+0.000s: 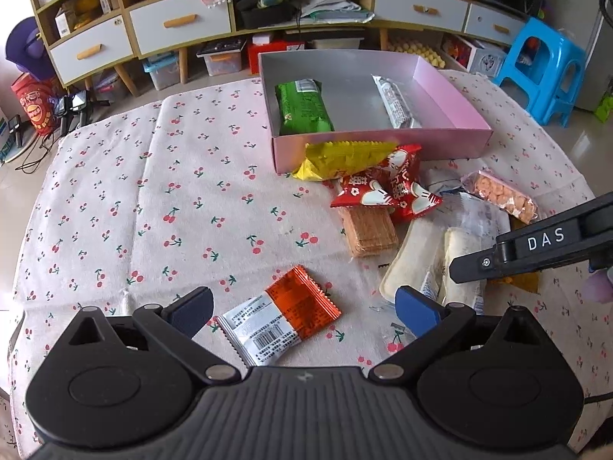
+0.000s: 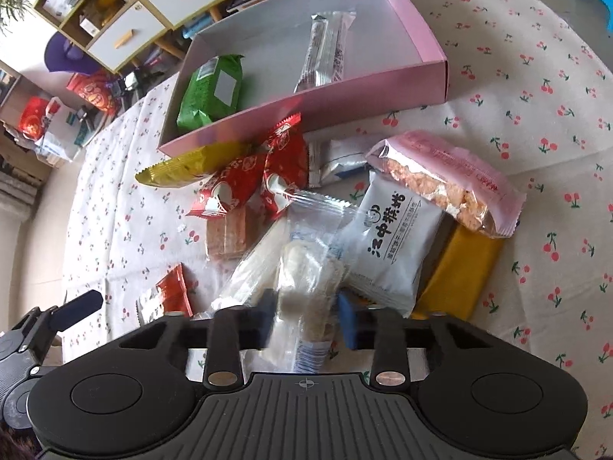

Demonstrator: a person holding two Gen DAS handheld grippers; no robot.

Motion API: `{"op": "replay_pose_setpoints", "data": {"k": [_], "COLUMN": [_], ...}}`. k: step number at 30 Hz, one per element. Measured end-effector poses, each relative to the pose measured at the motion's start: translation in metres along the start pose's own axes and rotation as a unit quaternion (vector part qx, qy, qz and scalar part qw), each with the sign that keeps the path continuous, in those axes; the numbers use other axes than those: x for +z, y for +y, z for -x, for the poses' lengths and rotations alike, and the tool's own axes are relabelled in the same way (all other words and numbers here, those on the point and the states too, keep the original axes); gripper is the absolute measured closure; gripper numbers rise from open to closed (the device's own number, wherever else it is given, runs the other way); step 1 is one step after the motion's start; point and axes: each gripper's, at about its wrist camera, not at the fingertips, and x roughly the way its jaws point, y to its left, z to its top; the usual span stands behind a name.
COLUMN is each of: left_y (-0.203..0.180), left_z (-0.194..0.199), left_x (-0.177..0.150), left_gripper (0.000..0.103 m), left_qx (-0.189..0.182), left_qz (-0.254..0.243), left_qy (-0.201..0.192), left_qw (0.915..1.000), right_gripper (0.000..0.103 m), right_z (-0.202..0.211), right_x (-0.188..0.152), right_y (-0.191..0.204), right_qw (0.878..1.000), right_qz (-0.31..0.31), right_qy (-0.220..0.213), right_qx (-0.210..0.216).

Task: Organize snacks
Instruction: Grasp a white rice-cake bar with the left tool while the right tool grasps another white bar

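A pink box (image 1: 383,143) (image 2: 417,23) holds a green packet (image 1: 302,109) (image 2: 212,94) and a silver bar (image 1: 394,101) (image 2: 325,53). A pile of snacks lies before it: a yellow packet (image 1: 345,157), red packets (image 1: 387,186) (image 2: 253,176), a wafer pack (image 1: 369,232), a pink puffed bar (image 2: 448,184), a white packet (image 2: 394,245). My left gripper (image 1: 306,308) is open around an orange-and-white packet (image 1: 283,318). My right gripper (image 2: 308,316) is shut on a clear-wrapped white rice bar (image 2: 306,291).
The table wears a cherry-print cloth (image 1: 172,199). A mustard-yellow packet (image 2: 459,272) lies under the pile. A second clear white bar (image 1: 410,260) lies beside the held one. Shelves with drawers (image 1: 172,27) stand behind, and a blue stool (image 1: 544,65) at the right.
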Motion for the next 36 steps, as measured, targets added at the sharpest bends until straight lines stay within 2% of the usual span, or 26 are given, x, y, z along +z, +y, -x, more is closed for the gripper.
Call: {"op": "replay_pose_setpoints", "data": {"k": [9,12,15,19,24,28,36], "left_y": [-0.016,-0.025,-0.035,-0.049,-0.059,-0.061,-0.066], "left_z": [-0.008,-0.012,-0.018,-0.026,-0.035,-0.040,-0.047], "left_x": [0.003,0.005,0.006,0.008,0.007,0.007,0.010], "left_gripper": [0.008,0.014,0.025,0.041,0.046,0.054,0.055], "left_qx": [-0.023,-0.043,-0.068,-0.083,-0.068,-0.058,-0.053], "left_qz": [-0.008,-0.007,-0.011,-0.023,-0.045,-0.051,-0.058], "left_qy": [0.008,0.013,0.025,0.035,0.043,0.049,0.048], "left_qw": [0.9997,0.9989,0.9973,0.9957,0.9958,0.9958,0.9957], "right_gripper": [0.077,0.077,0.077,0.077,0.077,0.077,0.077], "right_z": [0.018,0.023,0.026,0.030,0.034,0.037,0.038], "right_x": [0.000,0.002,0.004,0.004,0.005,0.006,0.009], "right_y": [-0.009,-0.017,-0.026,-0.036,-0.048,-0.054,-0.062], "right_qw": [1.000,1.000,1.000,1.000,1.000,1.000,1.000], "right_qz": [0.018,0.012,0.003,-0.002,-0.006,-0.008,-0.014], "right_qy": [-0.020,-0.025,-0.027,-0.027,-0.027,-0.027,-0.026], "right_qx": [-0.009,-0.014,-0.014,-0.012,-0.012,-0.011,-0.009]}}
